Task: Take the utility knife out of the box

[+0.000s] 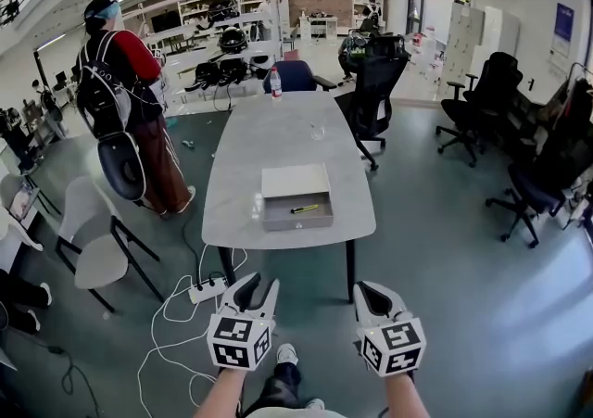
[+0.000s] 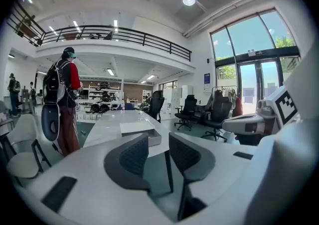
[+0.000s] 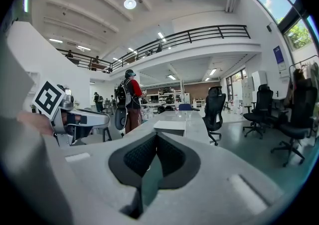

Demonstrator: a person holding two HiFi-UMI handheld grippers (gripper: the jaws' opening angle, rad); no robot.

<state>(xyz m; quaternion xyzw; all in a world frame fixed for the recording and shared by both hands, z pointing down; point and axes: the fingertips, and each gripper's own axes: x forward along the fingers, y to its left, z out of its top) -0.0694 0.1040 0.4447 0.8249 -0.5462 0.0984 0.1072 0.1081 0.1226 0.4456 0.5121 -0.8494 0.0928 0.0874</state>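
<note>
A long grey table with rounded corners (image 1: pixel 278 143) is standing on dark legs on a grey-green floor (image 1: pixel 463 249). A shallow grey rectangular box (image 1: pixel 298 221) is sitting open near the table's near edge, with a flat white lid (image 1: pixel 295 181) lying directly behind it. 1 small clear object (image 1: pixel 257 209) is resting just left of the box. 1 clear plastic bottle with a red cap (image 1: pixel 275 84) is standing upright at the far end, and 1 clear glass-like item (image 1: pixel 318 133) is sitting between the bottle and the lid.

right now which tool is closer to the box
Left. Both hang short of the table: the left tool roughly in line with the box, the right tool off to its right.
</note>
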